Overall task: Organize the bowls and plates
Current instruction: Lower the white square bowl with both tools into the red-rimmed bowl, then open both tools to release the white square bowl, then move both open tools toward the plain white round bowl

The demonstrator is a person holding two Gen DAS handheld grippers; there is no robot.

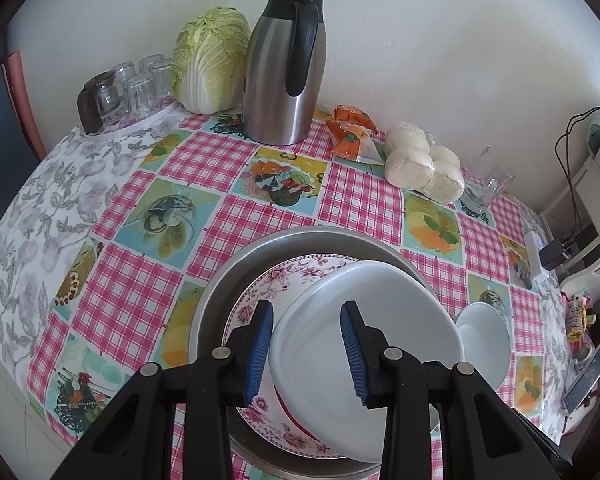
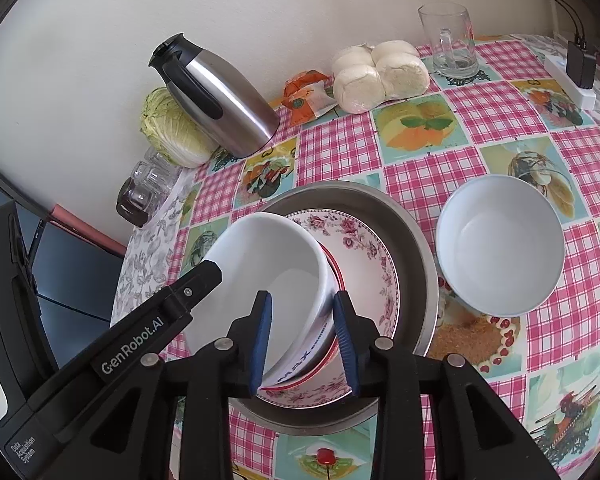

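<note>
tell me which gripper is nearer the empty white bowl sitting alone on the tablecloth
Right. The right gripper sits at the stacked bowl's rim beside the lone white bowl; the left gripper is on that stack's far side.

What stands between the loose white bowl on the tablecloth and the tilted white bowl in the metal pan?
Only the raised rim of the metal pan lies between the loose bowl and the tilted bowl. The left hand-held gripper and right hand-held gripper both straddle the tilted bowl's wall, likely crowding any nesting.
</note>
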